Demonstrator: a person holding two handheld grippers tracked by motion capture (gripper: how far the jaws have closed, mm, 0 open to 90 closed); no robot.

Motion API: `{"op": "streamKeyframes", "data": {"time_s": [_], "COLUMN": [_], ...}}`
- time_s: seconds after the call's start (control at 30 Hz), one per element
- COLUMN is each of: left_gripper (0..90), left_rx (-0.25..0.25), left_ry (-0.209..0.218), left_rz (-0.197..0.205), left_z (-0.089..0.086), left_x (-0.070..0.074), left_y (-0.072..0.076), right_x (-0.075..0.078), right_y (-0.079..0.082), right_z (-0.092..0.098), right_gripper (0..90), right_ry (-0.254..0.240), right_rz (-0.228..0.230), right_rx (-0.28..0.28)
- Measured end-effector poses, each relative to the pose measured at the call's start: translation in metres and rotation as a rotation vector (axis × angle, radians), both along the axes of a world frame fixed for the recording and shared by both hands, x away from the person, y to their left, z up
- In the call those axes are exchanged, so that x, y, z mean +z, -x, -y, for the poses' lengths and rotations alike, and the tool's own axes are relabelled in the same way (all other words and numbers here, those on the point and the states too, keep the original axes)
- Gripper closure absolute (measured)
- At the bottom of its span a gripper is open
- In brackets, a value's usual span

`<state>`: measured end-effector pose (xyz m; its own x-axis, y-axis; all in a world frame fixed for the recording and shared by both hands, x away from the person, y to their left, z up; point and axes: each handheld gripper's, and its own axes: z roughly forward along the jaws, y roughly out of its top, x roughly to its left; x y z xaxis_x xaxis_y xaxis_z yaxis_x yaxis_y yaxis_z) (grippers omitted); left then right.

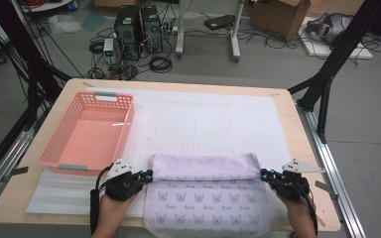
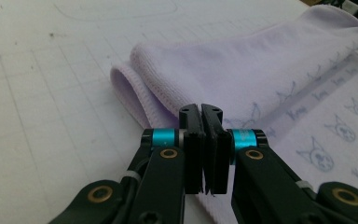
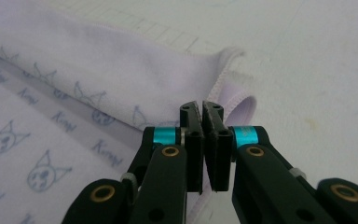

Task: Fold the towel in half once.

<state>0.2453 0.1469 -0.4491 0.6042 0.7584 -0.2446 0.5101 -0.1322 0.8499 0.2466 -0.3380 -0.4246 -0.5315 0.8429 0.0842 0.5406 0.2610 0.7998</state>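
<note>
A lavender towel (image 1: 206,198) printed with small cat faces lies at the table's front edge. Its far part is rolled back toward me in a soft fold (image 1: 204,166). My left gripper (image 1: 148,174) is shut on the fold's left end, my right gripper (image 1: 264,173) on its right end. In the left gripper view the jaws (image 2: 200,109) stand pressed together over the hemmed towel edge (image 2: 135,95), with cloth showing beneath them. The right gripper view has the jaws (image 3: 201,107) shut the same way at the towel's hemmed corner (image 3: 233,100).
A pink plastic basket (image 1: 123,130) with nothing in it stands at the left of the table. A white gridded mat (image 1: 213,114) covers the table's middle. Black frame poles, computers and cables lie on the floor beyond the far edge.
</note>
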Motion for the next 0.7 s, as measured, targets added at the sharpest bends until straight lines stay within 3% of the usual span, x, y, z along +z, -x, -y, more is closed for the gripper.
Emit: {"op": "streamKeyframes", "data": {"time_s": [0.1,0.17,0.2,0.23,0.3,0.4,0.47,0.6,0.7], "left_gripper": [86.2,81.3,75.2,67.4,60.5,51.0,48.7,52.0,74.2], "left_rx": [-0.03,-0.051,-0.054,-0.054,-0.036,-0.006,0.007,0.063,0.051], "left_ry": [0.022,0.032,0.03,0.036,0.037,0.006,-0.022,-0.069,-0.099], "left_rz": [-0.027,-0.021,-0.009,-0.003,0.017,0.028,0.018,-0.038,-0.079], "left_z": [-0.003,-0.003,-0.002,-0.001,0.003,0.01,0.015,0.024,0.027], "left_x": [0.0,0.005,0.008,0.012,0.02,0.026,0.026,0.014,0.007], "left_y": [0.001,-0.002,-0.004,-0.007,-0.015,-0.031,-0.042,-0.062,-0.068], "right_x": [-0.005,-0.007,-0.008,-0.007,-0.001,0.009,0.013,0.01,0.002], "right_y": [0.006,0.008,0.007,0.005,0.0,-0.011,-0.023,-0.049,-0.063], "right_z": [0.001,0.0,-0.001,-0.002,-0.003,-0.008,-0.012,-0.02,-0.022], "right_gripper": [87.4,85.4,82.5,72.5,64.8,60.0,58.6,55.1,58.1], "right_ry": [0.007,0.027,0.044,0.054,0.027,0.023,0.038,0.074,0.111], "right_rz": [-0.022,-0.045,-0.051,-0.043,-0.03,-0.003,-0.014,-0.054,-0.087], "right_rx": [0.001,0.014,0.018,0.007,-0.027,-0.046,-0.059,-0.102,-0.125]}}
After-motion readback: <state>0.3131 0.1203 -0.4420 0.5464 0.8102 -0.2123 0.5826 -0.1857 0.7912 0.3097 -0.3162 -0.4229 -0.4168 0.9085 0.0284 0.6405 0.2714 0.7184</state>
